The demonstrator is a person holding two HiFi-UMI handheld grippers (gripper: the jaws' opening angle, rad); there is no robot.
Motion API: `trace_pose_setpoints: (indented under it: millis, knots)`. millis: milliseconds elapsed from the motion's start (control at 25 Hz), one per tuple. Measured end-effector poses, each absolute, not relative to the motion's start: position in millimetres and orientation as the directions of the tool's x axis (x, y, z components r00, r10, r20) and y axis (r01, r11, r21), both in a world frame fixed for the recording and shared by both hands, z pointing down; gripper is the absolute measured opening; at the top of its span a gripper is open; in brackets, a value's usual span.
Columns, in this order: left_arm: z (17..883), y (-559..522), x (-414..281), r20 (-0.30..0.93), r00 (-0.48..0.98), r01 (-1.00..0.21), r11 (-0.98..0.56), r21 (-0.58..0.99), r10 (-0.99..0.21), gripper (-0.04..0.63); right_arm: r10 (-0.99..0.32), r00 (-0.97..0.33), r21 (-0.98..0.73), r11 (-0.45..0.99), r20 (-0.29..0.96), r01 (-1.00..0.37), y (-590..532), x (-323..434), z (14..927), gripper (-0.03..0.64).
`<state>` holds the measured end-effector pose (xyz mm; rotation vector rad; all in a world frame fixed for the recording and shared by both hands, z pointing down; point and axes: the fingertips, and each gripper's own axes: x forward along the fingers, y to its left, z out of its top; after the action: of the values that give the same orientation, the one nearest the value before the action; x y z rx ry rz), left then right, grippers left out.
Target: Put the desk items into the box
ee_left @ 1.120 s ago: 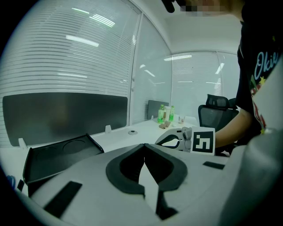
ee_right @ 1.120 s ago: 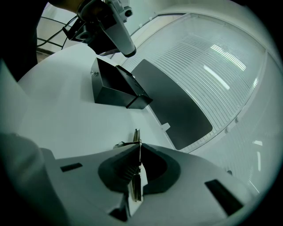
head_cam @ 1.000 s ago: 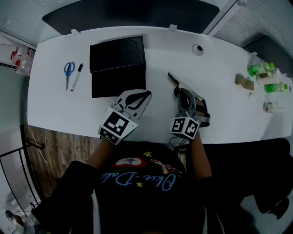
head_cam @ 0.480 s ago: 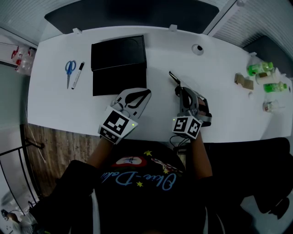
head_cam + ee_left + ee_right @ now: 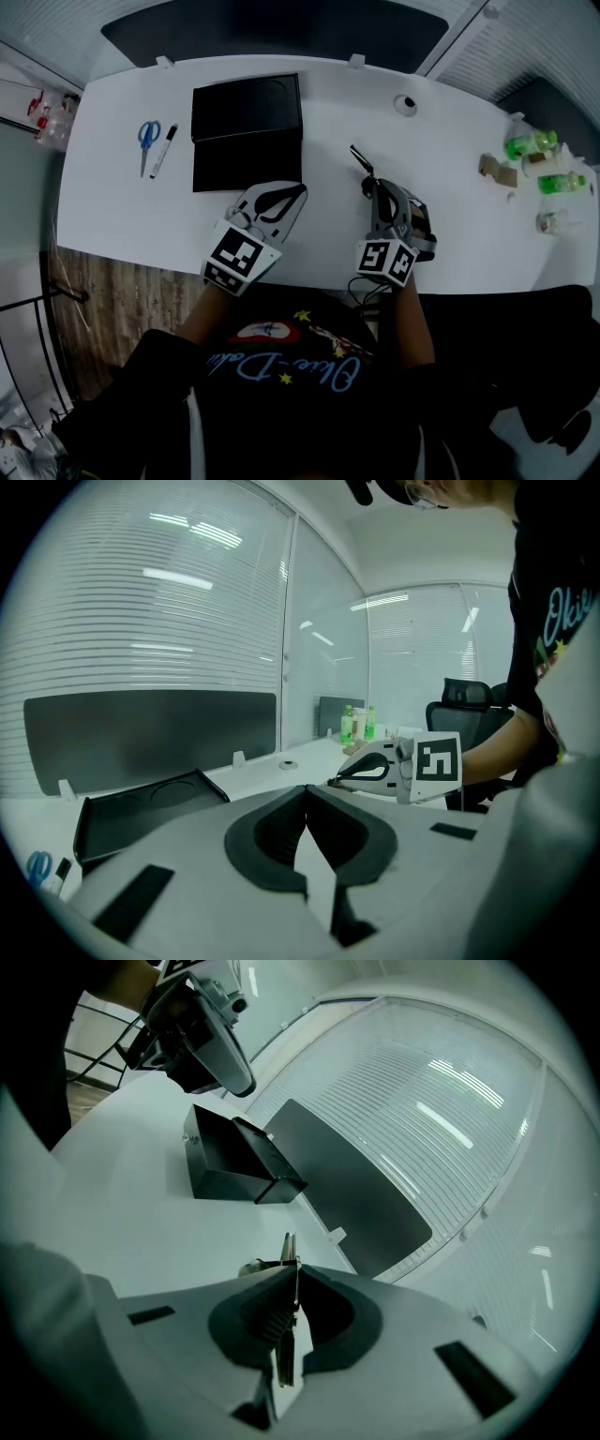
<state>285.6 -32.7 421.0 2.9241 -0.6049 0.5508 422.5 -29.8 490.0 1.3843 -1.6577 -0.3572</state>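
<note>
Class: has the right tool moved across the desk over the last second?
No. The right tool, shut on a thin dark item, sits just as far below the round grommet.

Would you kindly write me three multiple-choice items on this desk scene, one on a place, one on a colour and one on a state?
1. Where do the scissors lie?
A. left of the black box, beside the marker
B. inside the box
C. on the floor

2. What colour are the scissors' handles?
A. red
B. blue
C. yellow

3. How is the right gripper?
A. wide open
B. shut on a thin flat item
C. out of view

Answers: 1 A, they lie by the marker, outside the box; 2 B, the handles show blue; 3 B, the right gripper view shows the strip clamped.
</note>
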Motion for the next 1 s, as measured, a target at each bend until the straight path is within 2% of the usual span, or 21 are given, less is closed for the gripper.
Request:
trace_pose_setpoints:
  millis: [1000]
  knots:
    - [411, -15, 266, 0.371, 0.817, -0.477, -0.879, 0.006, -0.441, 0.008, -0.911, 0.012, 0.701, 0.309, 0.412, -0.643, -15, 421, 469, 0.017]
